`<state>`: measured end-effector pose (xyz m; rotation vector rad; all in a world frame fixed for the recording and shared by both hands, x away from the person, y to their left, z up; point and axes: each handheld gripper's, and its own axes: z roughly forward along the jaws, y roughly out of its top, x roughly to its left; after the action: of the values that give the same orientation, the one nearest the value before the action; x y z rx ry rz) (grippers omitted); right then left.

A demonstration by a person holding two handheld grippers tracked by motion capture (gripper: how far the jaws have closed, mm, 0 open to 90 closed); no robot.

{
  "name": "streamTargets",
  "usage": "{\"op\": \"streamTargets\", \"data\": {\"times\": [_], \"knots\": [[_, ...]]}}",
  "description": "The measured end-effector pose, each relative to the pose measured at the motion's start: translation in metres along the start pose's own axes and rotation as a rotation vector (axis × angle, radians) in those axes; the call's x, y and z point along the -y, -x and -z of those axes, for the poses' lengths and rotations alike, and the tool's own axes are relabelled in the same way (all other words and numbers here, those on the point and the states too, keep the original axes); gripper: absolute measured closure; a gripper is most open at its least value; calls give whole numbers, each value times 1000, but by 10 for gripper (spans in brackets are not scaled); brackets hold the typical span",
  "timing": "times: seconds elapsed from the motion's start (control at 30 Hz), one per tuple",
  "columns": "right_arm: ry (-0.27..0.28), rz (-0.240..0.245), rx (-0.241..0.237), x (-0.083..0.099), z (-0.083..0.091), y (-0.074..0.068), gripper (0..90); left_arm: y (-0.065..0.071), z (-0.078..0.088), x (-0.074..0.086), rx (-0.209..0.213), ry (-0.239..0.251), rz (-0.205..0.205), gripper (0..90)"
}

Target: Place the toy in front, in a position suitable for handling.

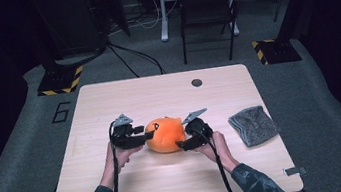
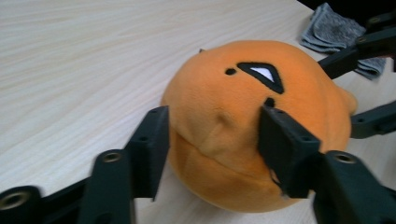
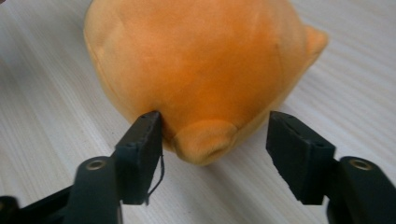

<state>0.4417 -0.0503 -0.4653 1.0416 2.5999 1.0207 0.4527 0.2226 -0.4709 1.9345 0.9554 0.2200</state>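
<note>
— Black plastic on orange plush: the left hand-held gripper [image 2: 212, 140] has a jaw on either side of the orange plush toy [image 2: 254, 121], and both pads look pressed into the fabric at its near flank, so I'd say it has a pinch of the plush.

— And the other one?

— The right hand-held gripper [image 3: 215, 149] is at a middling spread. Its one pad touches the toy's underside right beside a small stubby nub; the other pad stands clear of the fabric, with bare wood behind it. So the nub sits between the jaws, not clamped.

— Where does the toy sit?

— From above, the orange plush toy [image 1: 165, 134] rests on the bench [image 1: 108, 99] about at its middle, a touch toward the person. The left hand-held gripper [image 1: 147, 133] meets it from nine o'clock, the right hand-held gripper [image 1: 181, 142] from about four o'clock. A small black face mark shows on the toy's nine o'clock side.

— Anything else on there?

— A folded grey cloth [image 1: 253, 124] lies at three o'clock of the toy, well apart from it, near the bench's right edge. A small dark round spot [image 1: 197, 82] sits in the wood at one o'clock, toward the far edge.

— And beyond the bench?

— Grey carpet, a dark folding chair [image 1: 207, 10] at twelve o'clock, and two stands with yellow-and-black striped bases [image 1: 61, 81] at the far corners.
</note>
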Motion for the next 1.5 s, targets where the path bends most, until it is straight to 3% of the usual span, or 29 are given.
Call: {"op": "streamTargets", "data": {"times": [0.27, 0.4, 0.63, 0.7, 0.8, 1.0, 1.03, 1.07, 1.17, 1.2, 1.3, 1.33, 1.37, 1.43, 1.5], "knots": [[1, 12, 24, 6, -8, -1, 600, 11, -7, 9, 1, 6, -28, 704], [41, 17, 76, 5, -5, -3, 721, 16, -4, 10, -12, 32, -51, 790], [72, 35, 124, 1, 7, -3, 758, 27, 0, 9, -29, 48, -72, 809], [75, 29, 130, 0, 9, -3, 759, 33, 2, 8, -32, 53, -80, 812], [102, 62, 149, -4, 17, -1, 767, 49, 10, 8, -44, 74, -101, 815], [100, 116, 158, -8, 22, 4, 776, 71, 12, 10, -45, 72, -120, 817], [91, 117, 160, -8, 23, 4, 776, 73, 11, 11, -45, 68, -126, 817], [86, 147, 162, -9, 22, 7, 777, 74, 8, 12, -40, 58, -123, 818], [70, 144, 163, -8, 19, 10, 777, 76, 1, 16, -40, 35, -114, 818], [43, 148, 169, -6, 12, 12, 777, 74, -7, 21, -43, 4, -113, 819], [20, 171, 169, -3, 4, 16, 777, 72, -11, 25, -19, -1, -89, 819], [13, 164, 169, -2, -1, 18, 775, 70, -12, 24, -21, 0, -106, 818], [17, 152, 163, -1, -2, 19, 773, 72, -13, 24, -13, 10, -97, 816], [23, 162, 163, 0, -2, 20, 772, 71, -12, 23, -5, 11, -107, 799], [16, 155, 159, 1, -2, 22, 768, 69, -8, 19, 5, 2, -121, 731]]}}
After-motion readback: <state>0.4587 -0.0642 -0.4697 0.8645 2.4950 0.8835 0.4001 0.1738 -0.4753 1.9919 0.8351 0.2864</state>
